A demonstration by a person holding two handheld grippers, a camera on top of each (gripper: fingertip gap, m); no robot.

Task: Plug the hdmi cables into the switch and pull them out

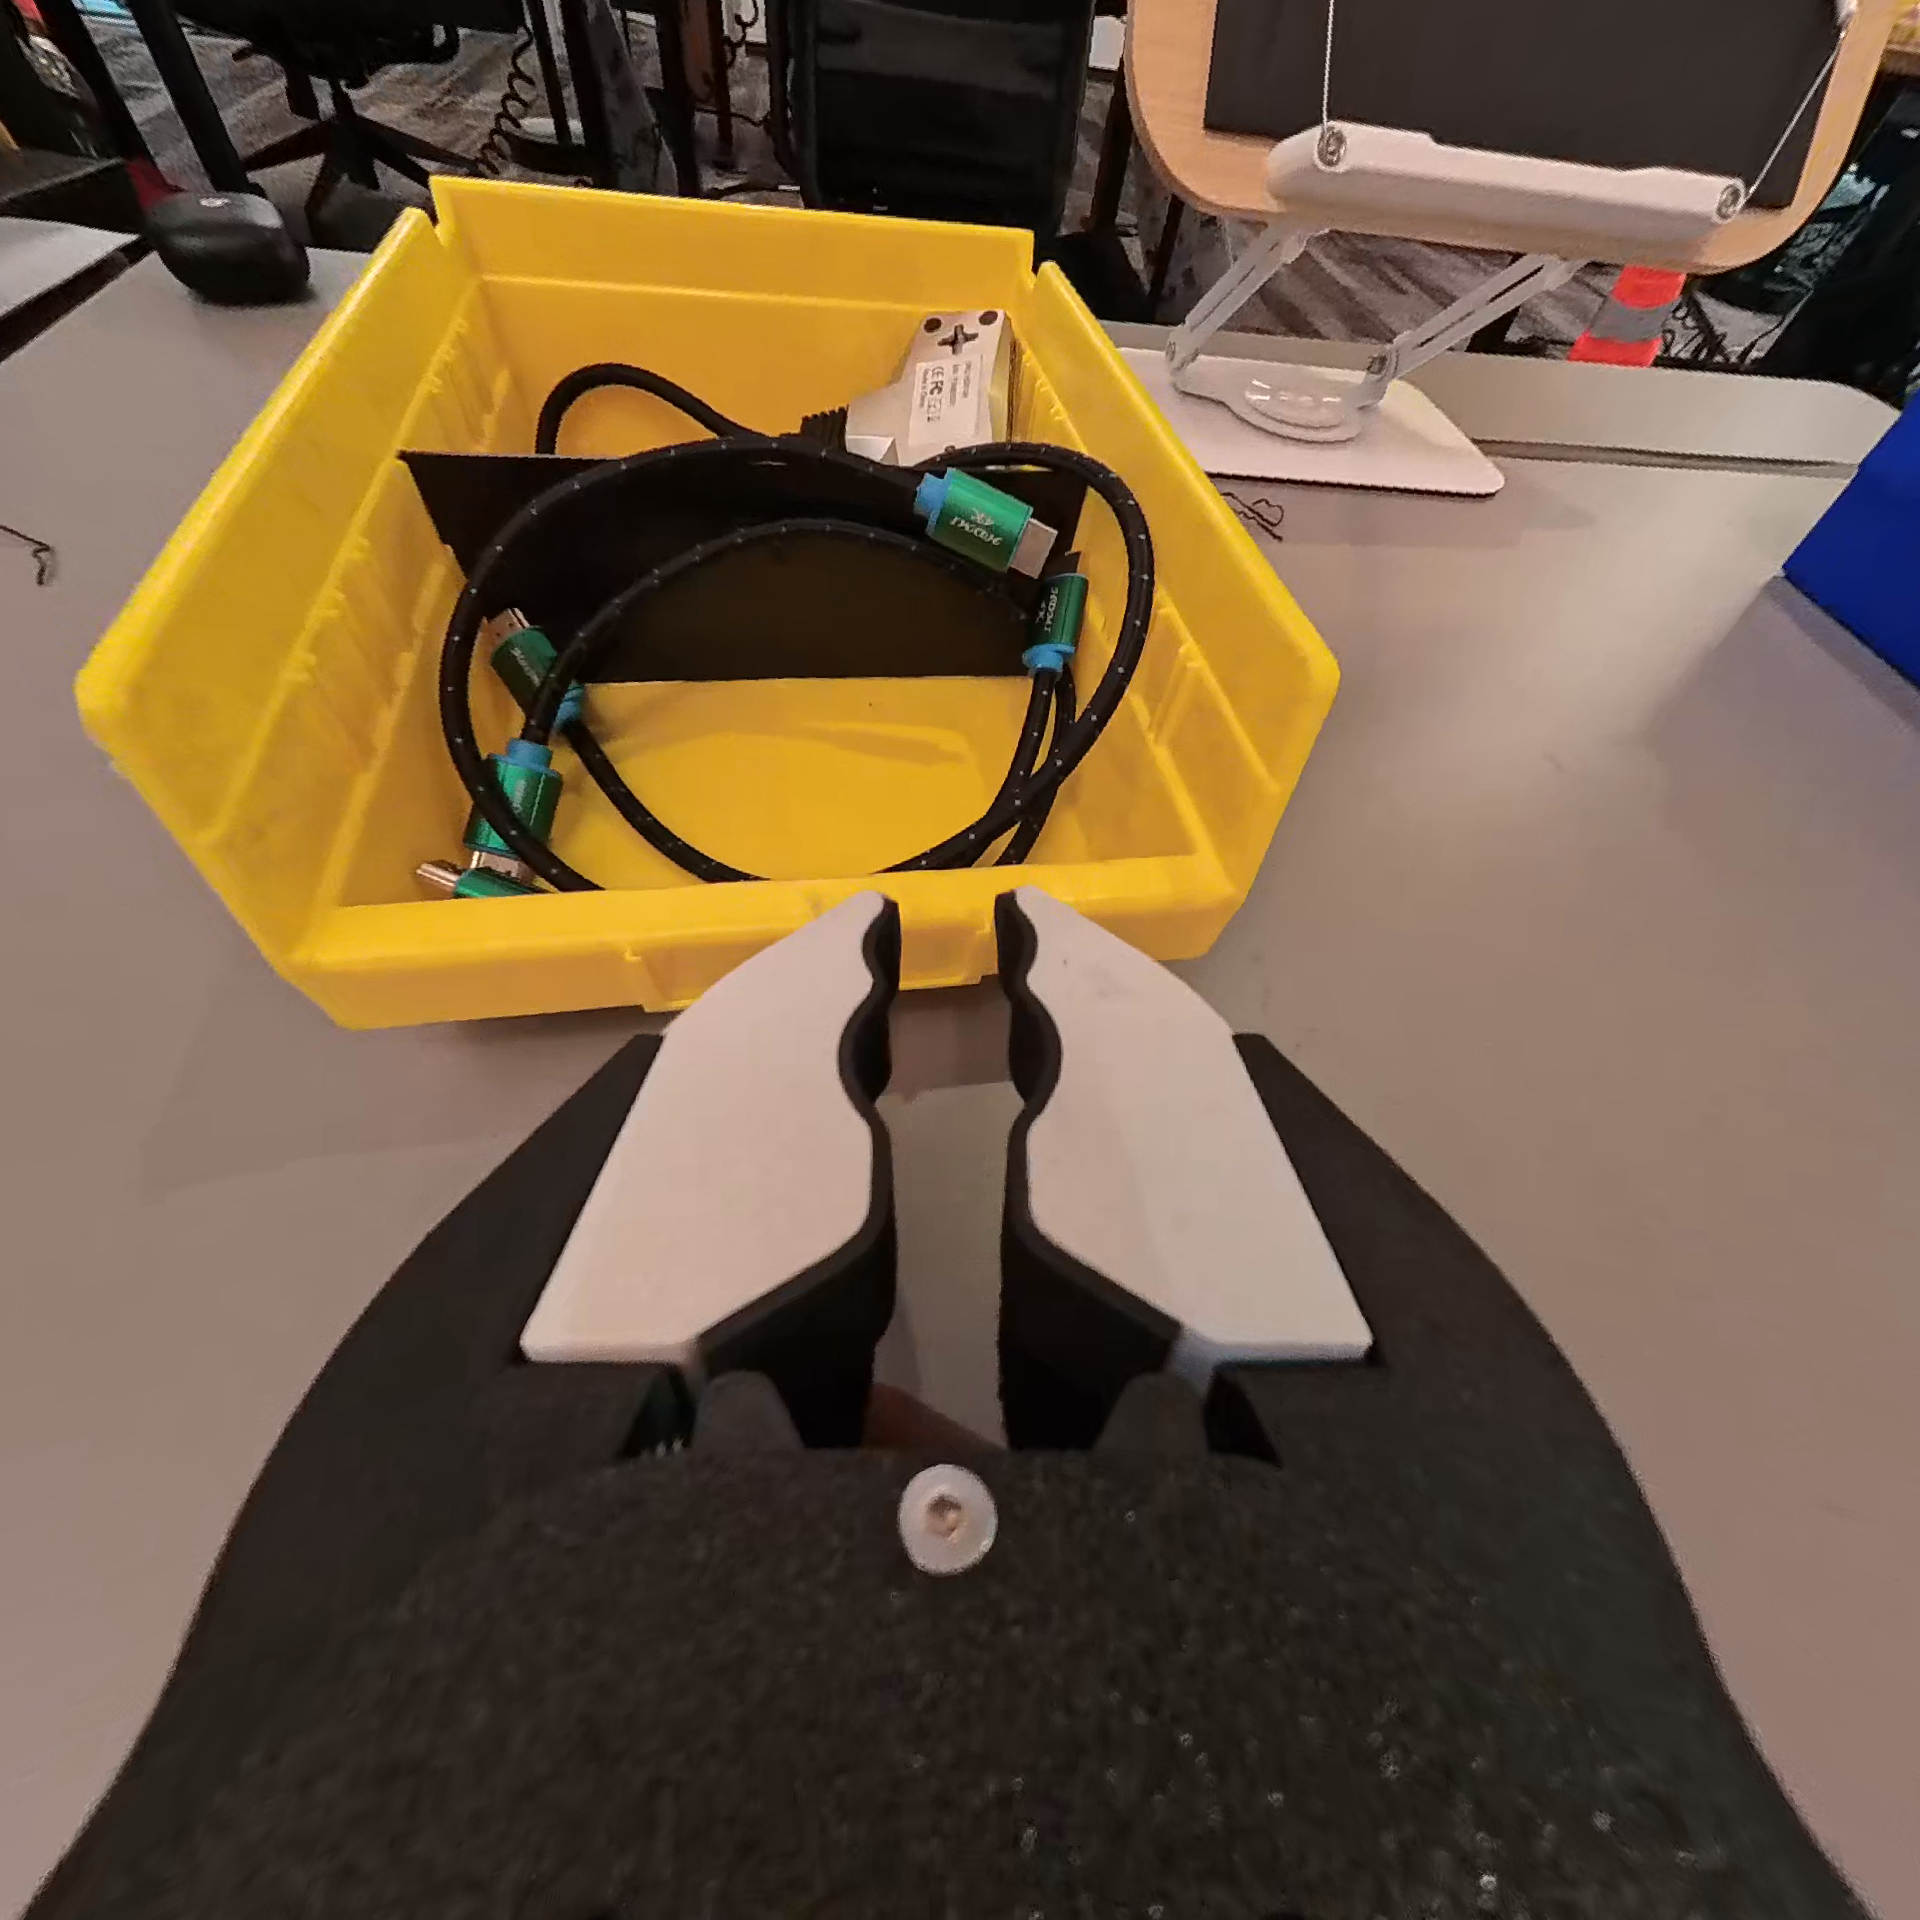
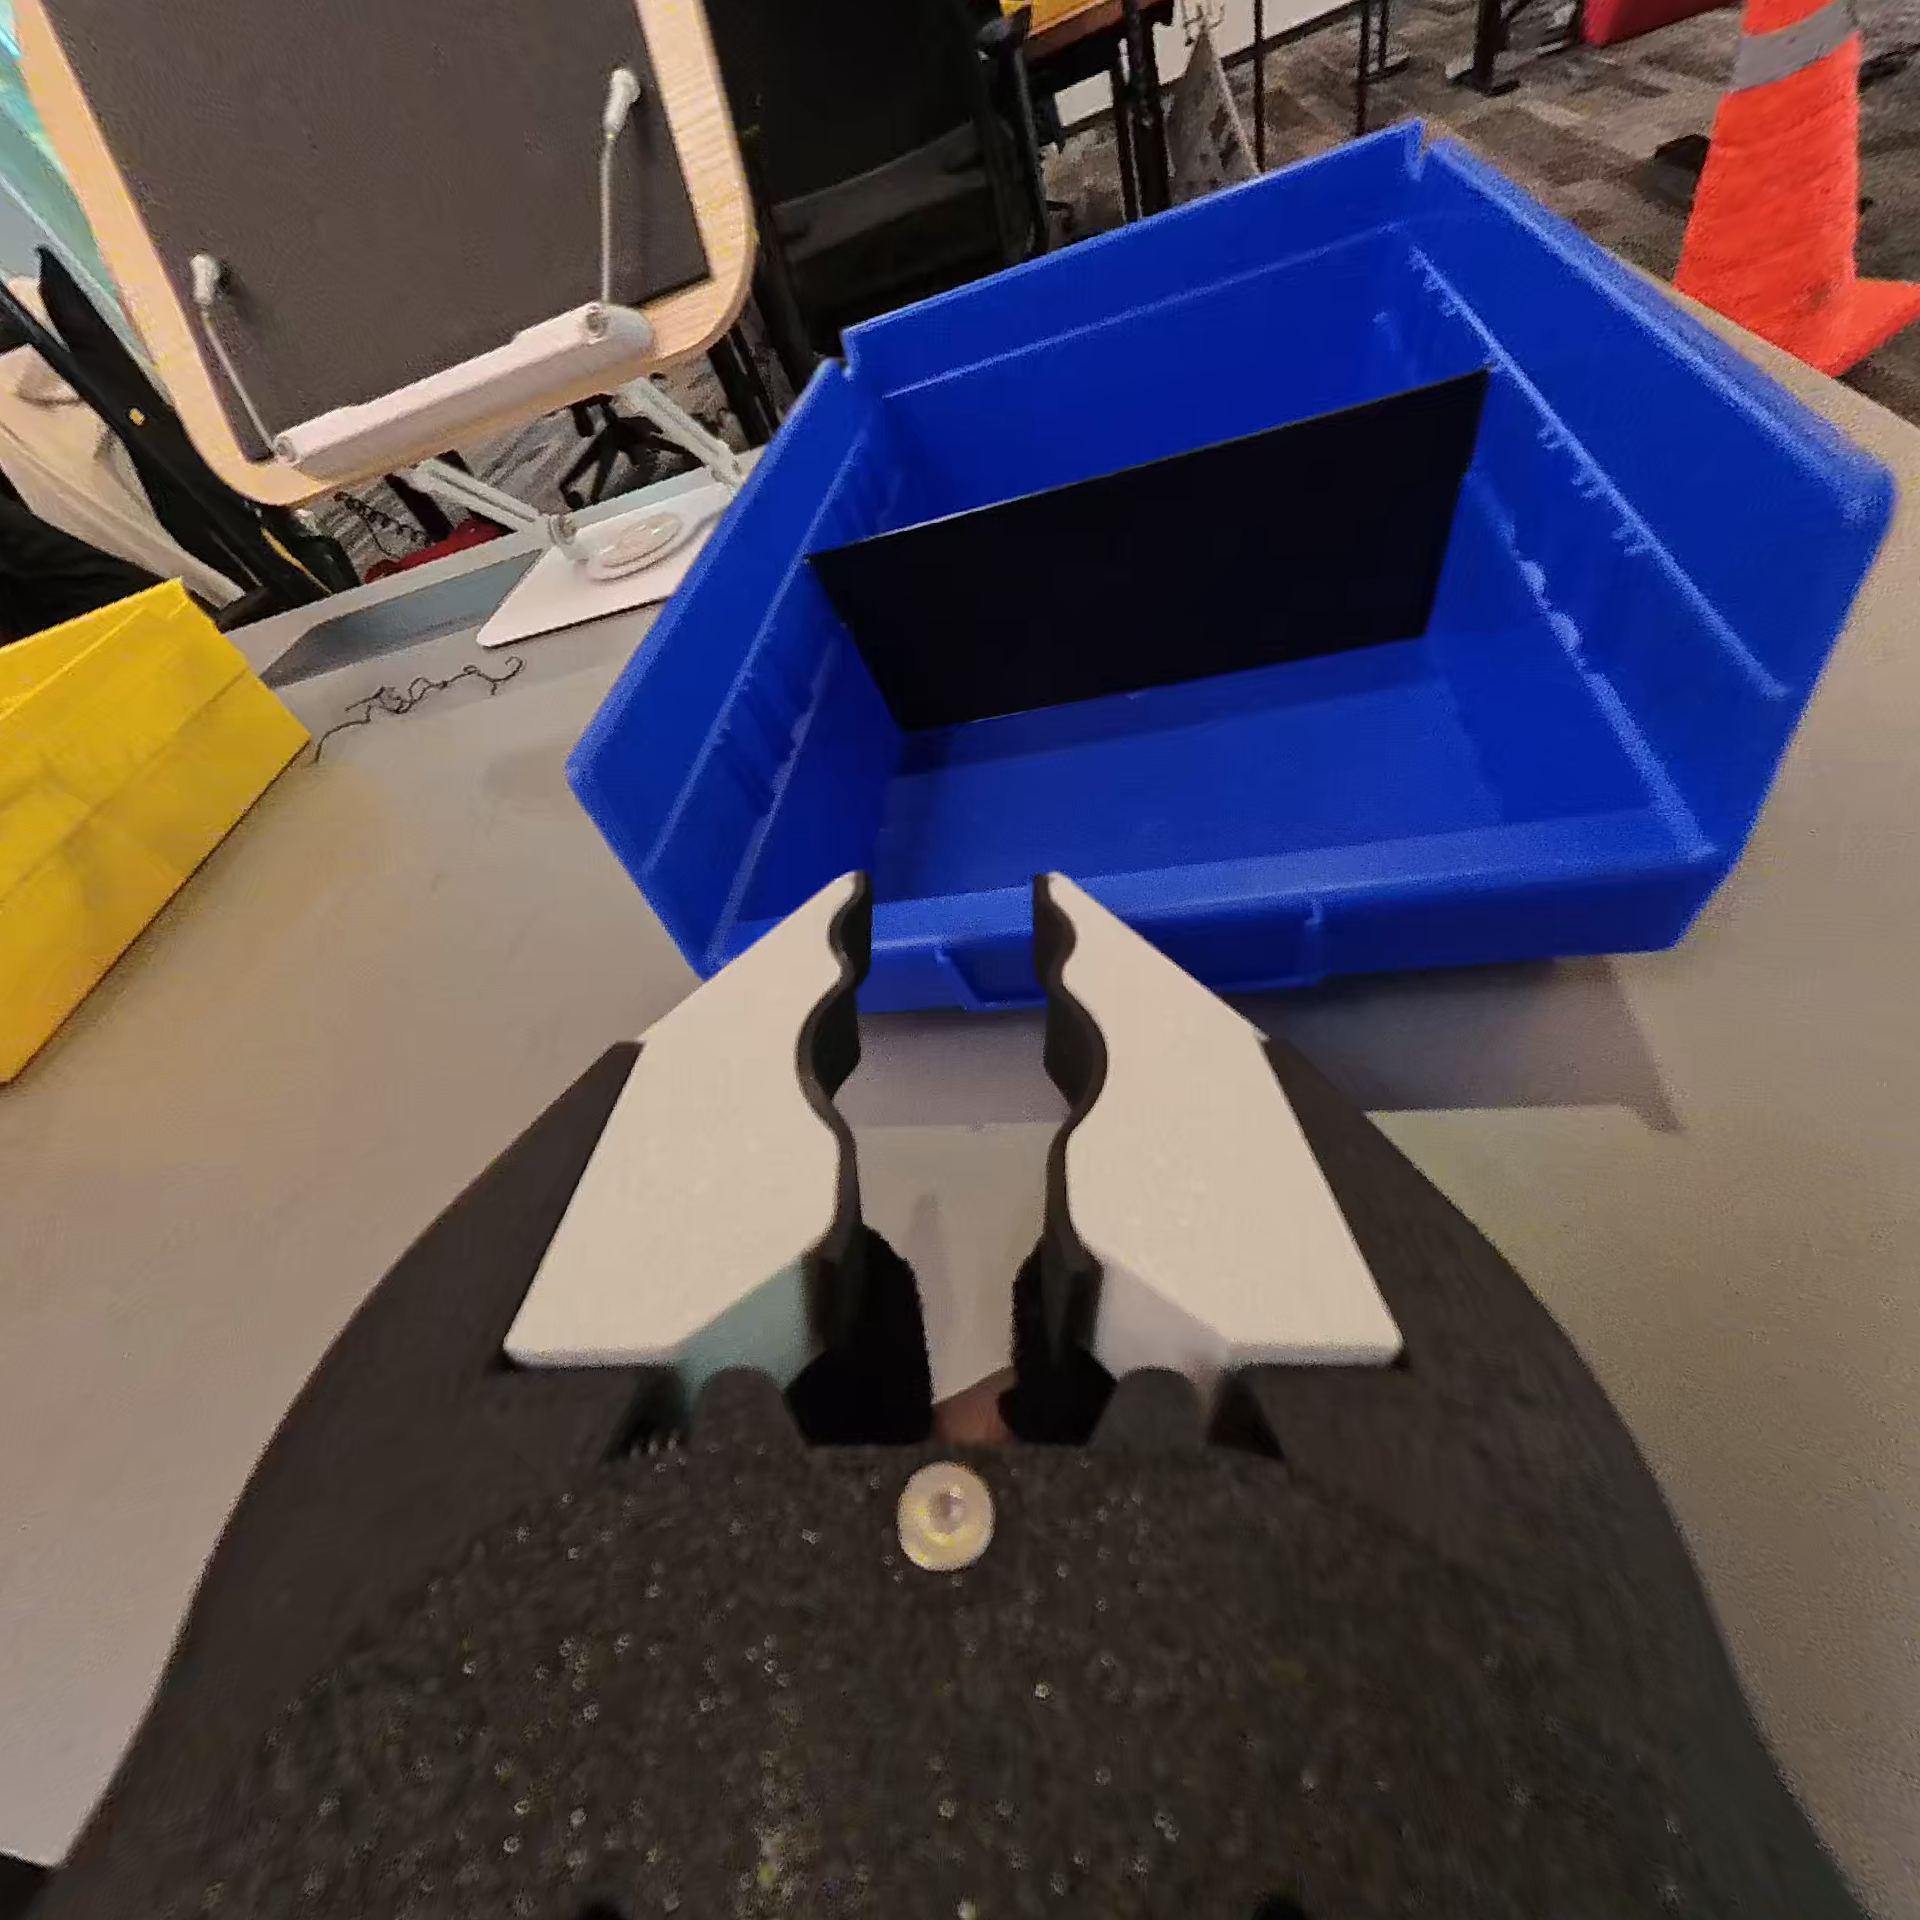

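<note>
From the left wrist view, the left gripper [image 1: 943, 914] hangs low over the grey desk [image 1: 1507, 935] with its jaws spread a little and nothing between them, tips just short of the front wall of a yellow bin [image 1: 727, 961]. Inside that bin lie the black braided hdmi cables [image 1: 790, 873], looped over one another, their green plugs [image 1: 971, 520] scattered left and right. A black divider [image 1: 748, 634] crosses the bin, and behind it, leaning in the far right corner, sits the silver switch [image 1: 951, 390] with its own black lead. A white stand [image 1: 1340, 405] holding a wood-framed panel rests on the desk beyond. From the right wrist view, the right gripper [image 2: 948, 904] is likewise held above the desk, jaws parted and gripping nothing, pointing at the front lip of a blue bin [image 2: 1226, 945]. That bin has a black divider [image 2: 1143, 582] standing across it. The yellow bin's corner shows at the left edge, and an orange cone [image 2: 1797, 208] stands off the desk at the far right.
</note>
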